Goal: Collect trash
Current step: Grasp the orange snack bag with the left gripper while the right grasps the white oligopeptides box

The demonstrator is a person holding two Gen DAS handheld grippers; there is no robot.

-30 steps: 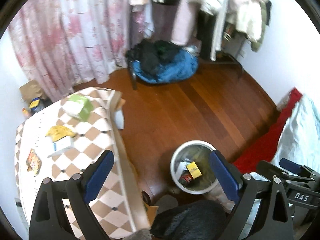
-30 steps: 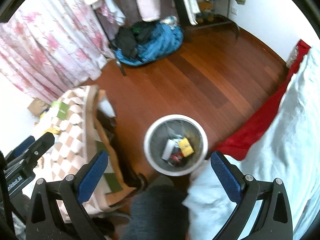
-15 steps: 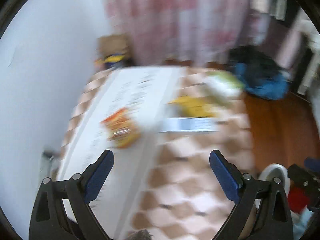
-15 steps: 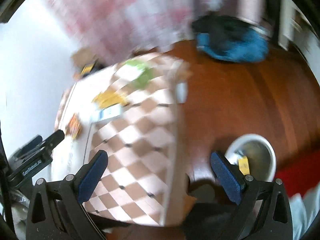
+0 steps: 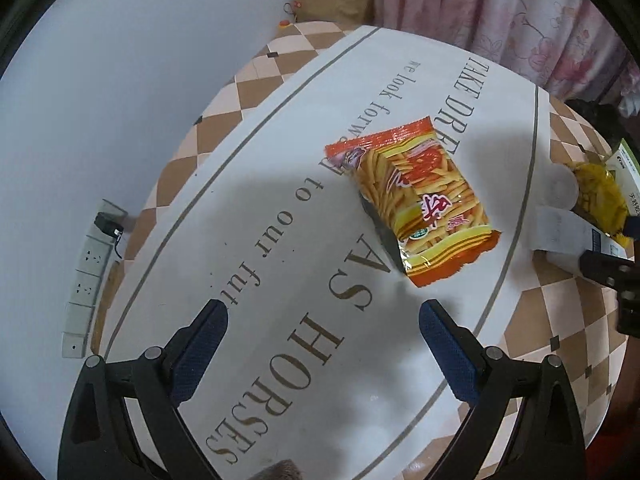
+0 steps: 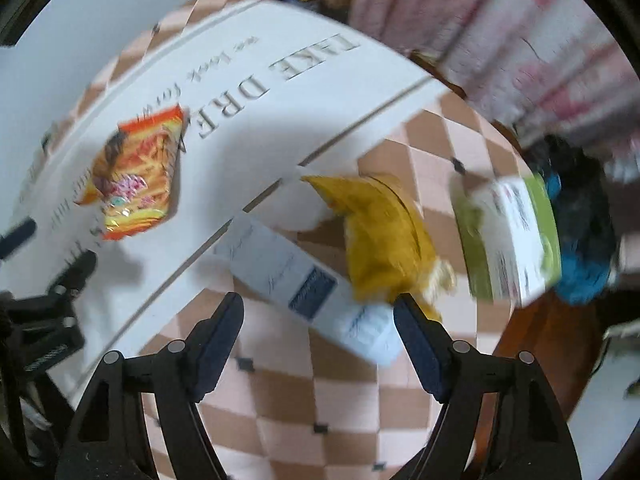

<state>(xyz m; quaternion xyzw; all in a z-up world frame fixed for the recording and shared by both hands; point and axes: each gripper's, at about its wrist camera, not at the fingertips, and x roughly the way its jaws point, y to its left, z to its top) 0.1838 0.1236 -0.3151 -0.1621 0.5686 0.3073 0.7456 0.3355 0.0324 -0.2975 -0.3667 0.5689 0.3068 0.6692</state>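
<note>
We have the left gripper (image 5: 322,346) spread wide, nothing between its jaws, hanging over the white lettered panel of the table (image 5: 280,184). The orange snack packet (image 5: 416,200) lies flat on that panel, just ahead and a bit right of the left fingers. Right gripper (image 6: 319,330) is also wide and holding nothing, over the checkered part of the cloth. A white-and-blue box (image 6: 304,280) lies between its fingers, with the crumpled yellow wrapper (image 6: 380,236) touching the box's far side. A green-and-white box (image 6: 508,236) sits just right of the wrapper. Right view is motion-blurred.
</note>
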